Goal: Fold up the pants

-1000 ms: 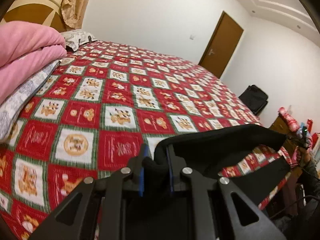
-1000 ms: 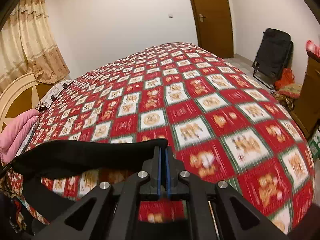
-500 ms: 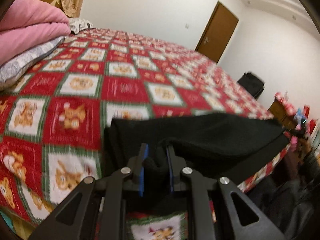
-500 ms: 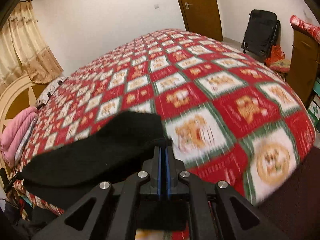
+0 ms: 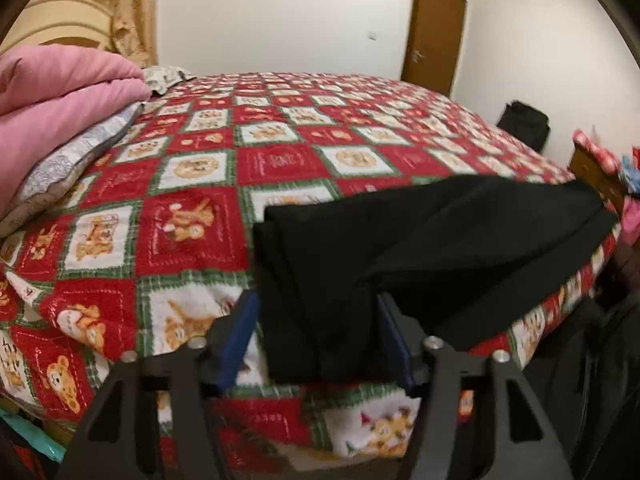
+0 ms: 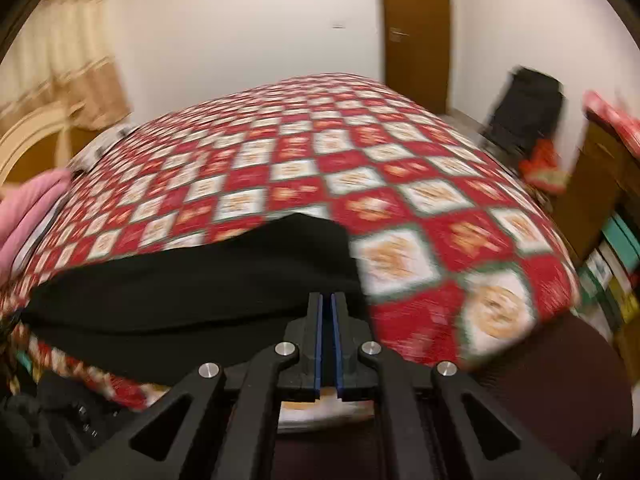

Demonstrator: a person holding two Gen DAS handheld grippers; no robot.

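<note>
We see the black pants (image 5: 420, 248) lying folded along the near edge of the bed, on the red, white and green patchwork bedspread (image 5: 280, 160). In the left wrist view one end of the garment hangs a little over the mattress edge and sits between the two blue-padded fingers (image 5: 236, 344) of the left gripper (image 5: 320, 340). Those fingers stand well apart and are opening; the cloth lies between them, and the left pad is clear of it with bedspread showing in the gap.

The right wrist view is blurred, but we can make out the other end of the pants (image 6: 192, 280) spread across the bed's edge in front of the right gripper (image 6: 327, 312). Its fingers are drawn together with only a thin slit between the blue pads, and the tips meet the dark fabric; whether any cloth is pinched in that slit we cannot tell.

Only the left wrist view shows clearly the pink folded duvet (image 5: 60, 96) stacked on a grey patterned pillow (image 5: 76, 160) at the head of the bed, with the cream headboard (image 5: 52, 32) behind. Only the right wrist view shows the shelf of books or boxes (image 6: 616, 264) at the right and the brown surface (image 6: 560, 380) below the bed's corner. Both show the wooden door (image 5: 434, 32) and a black bag (image 6: 524, 112) against the far wall.
</note>
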